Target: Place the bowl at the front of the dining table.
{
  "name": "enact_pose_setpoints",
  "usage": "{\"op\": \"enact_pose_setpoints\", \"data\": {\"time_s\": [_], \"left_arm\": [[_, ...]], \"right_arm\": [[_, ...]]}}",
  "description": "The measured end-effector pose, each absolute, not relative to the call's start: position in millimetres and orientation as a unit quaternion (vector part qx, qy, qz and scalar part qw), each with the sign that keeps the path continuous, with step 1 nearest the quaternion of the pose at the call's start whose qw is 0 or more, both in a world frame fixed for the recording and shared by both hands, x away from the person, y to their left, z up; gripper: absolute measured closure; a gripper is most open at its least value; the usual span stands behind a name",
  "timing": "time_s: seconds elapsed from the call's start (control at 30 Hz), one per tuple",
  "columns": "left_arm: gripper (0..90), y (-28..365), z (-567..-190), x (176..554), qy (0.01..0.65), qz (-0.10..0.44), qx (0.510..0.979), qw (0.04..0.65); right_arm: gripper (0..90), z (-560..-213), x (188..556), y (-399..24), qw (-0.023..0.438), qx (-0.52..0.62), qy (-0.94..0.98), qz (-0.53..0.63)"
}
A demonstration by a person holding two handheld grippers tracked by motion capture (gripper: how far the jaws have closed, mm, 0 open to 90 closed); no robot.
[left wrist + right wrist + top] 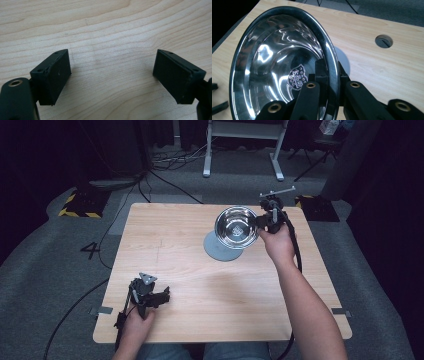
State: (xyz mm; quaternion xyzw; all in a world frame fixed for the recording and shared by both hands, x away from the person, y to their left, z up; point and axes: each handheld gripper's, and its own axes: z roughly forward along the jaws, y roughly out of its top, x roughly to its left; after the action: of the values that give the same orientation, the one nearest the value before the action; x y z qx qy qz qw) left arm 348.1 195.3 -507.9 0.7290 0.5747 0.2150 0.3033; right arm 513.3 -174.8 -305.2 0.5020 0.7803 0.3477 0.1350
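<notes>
The shiny metal bowl (236,227) is tipped and held up by its rim, just over the round grey mat (216,249).

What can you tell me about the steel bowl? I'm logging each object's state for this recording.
The steel bowl is round, shiny and mirror-like, with a rolled rim and a shield-shaped emblem stamped in its bottom. It looks empty. The right gripper is shut on its rim, one jaw inside the wall and one outside. In the high view the bowl sits over the far right part of the wooden table, partly covering a flat grey disc. In the right gripper view it appears tilted; whether it touches the disc can't be told.
</notes>
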Motion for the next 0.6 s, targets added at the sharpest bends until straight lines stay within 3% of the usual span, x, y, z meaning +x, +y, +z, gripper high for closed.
{"op": "enact_pose_setpoints", "data": {"time_s": [0.6], "left_arm": [[14.8,195.5,-507.6,349.0,0.574,0.214,0.731,0.302]], "right_arm": [[85.6,-315.1,571.5,-162.2,0.170,0.555,0.754,0.305]]}}
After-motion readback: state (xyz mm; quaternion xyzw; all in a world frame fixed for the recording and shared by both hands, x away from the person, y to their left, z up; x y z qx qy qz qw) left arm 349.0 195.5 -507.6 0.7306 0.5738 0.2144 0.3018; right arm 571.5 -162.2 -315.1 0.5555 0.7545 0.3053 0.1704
